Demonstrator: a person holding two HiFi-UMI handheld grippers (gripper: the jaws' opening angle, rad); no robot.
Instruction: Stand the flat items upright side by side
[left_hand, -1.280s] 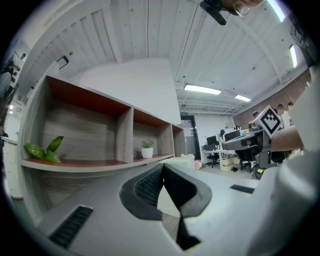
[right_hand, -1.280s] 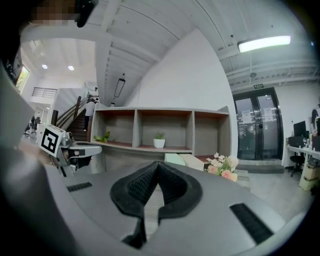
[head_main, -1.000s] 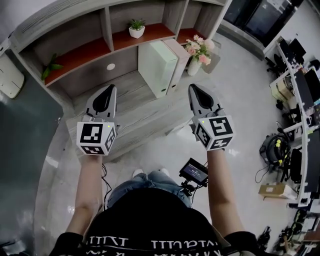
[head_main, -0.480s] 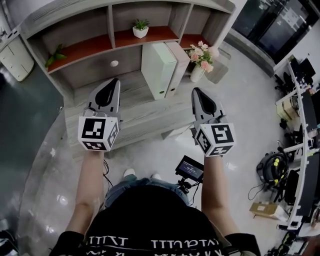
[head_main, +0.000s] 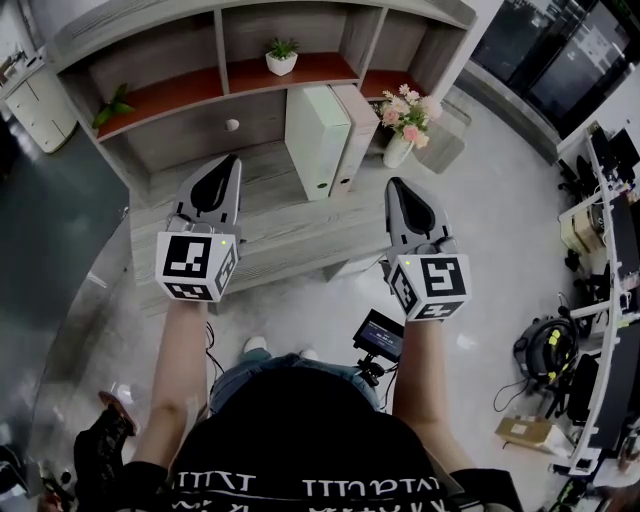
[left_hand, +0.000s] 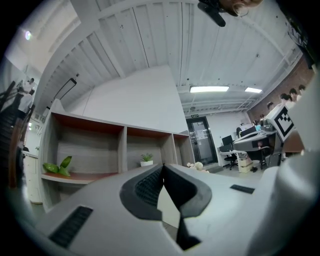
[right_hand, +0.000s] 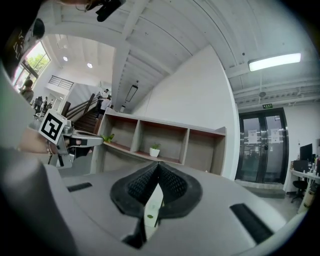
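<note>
The 2 flat items, a pale green box file (head_main: 316, 140) and a beige file (head_main: 352, 122), stood upright side by side on the grey wooden worktop (head_main: 280, 228), touching along their broad sides. They were at the back of the worktop, under the red-topped shelf (head_main: 170, 100). Just to the right of the beige file was a vase of pink and white flowers (head_main: 404, 118). On the shelf above sat a small potted plant (head_main: 281, 57) in a white pot, and well to its left lay a leafy green sprig (head_main: 112, 107).

The person held both grippers out over the front part of the worktop, each pointing toward the shelf unit and well apart from the other. The left gripper (head_main: 232, 160) was to the left of the files and apart from them. In its own view its jaws met at the tips with nothing clamped between them. The right gripper (head_main: 393, 183) was to the right of the files, near the vase but not touching it. Its jaws were likewise closed together at the tips and held nothing. Neither gripper touched either file.
</note>
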